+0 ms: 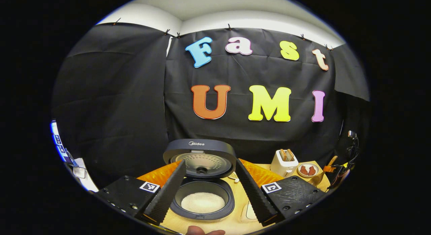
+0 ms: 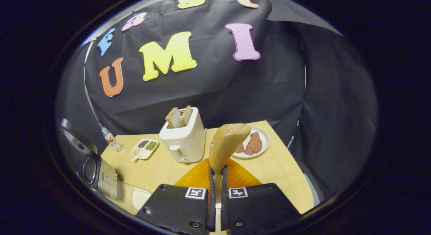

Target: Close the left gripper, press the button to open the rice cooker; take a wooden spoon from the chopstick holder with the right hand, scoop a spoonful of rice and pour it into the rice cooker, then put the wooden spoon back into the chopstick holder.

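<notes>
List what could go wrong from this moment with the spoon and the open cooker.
1. The right gripper pinches the pale wooden spoon low on its handle, bowl upright; it may pivot or slip.
2. The white toaster and the white plate of meat stand close; a swing could hit them.
3. The dark rice cooker lies between the left gripper's open fingers, risking a knock.

My left gripper view sits low and close over the open rice cooker, facing straight at the back wall. My right gripper view rides higher and further right, tilted, looking across the table toward the back right corner. Both take in the toaster, the plate beside it, and the rice cooker at my right view's left edge.
</notes>
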Motion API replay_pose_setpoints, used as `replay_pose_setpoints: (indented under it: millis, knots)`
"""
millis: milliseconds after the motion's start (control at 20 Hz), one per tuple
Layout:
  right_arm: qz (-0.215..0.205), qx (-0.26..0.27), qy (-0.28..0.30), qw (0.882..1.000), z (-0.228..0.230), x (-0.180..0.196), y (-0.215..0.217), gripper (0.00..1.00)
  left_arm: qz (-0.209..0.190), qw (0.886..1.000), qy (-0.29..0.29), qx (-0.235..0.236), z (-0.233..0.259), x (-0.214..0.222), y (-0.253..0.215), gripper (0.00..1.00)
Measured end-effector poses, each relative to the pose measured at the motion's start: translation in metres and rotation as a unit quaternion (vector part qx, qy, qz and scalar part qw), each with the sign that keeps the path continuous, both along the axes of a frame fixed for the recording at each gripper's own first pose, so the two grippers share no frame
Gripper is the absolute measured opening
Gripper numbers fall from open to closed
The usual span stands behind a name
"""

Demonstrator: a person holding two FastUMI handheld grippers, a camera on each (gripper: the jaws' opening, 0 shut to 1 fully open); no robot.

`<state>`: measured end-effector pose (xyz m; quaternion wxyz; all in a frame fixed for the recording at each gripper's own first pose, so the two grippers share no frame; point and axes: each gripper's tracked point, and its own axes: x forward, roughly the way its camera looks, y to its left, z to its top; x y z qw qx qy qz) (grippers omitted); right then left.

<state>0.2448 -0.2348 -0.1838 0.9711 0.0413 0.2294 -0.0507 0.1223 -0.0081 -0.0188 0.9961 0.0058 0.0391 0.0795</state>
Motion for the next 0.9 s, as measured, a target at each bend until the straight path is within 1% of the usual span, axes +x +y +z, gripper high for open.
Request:
replay_pose_setpoints:
  millis: [300,450,550,700,800,900]
  knots:
    - [0.013,-0.002,-0.032,0.999,0.055,-0.029,0.056,0.11,-0.015,1.0,-0.016,0.009,0.001,-0.026,0.014,0.95]
    - [0.02,0.011,-0.037,0.999,0.066,-0.046,0.094,0.11,-0.026,1.0,-0.013,0.008,-0.006,-0.039,0.02,0.95]
    - [0.014,0.024,-0.034,0.999,0.065,-0.058,0.115,0.11,-0.032,0.999,-0.012,0.007,-0.007,-0.049,0.027,0.95]
    - [0.015,0.036,-0.026,0.999,0.053,-0.071,0.151,0.11,-0.036,0.999,-0.01,0.004,-0.012,-0.062,0.037,0.94]
    - [0.012,0.029,-0.017,0.999,0.039,-0.078,0.17,0.11,-0.038,0.999,-0.004,0.0,-0.016,-0.071,0.044,0.94]
    - [0.015,0.011,-0.009,1.0,0.019,-0.079,0.188,0.11,-0.035,0.999,0.003,-0.001,-0.019,-0.078,0.055,0.95]
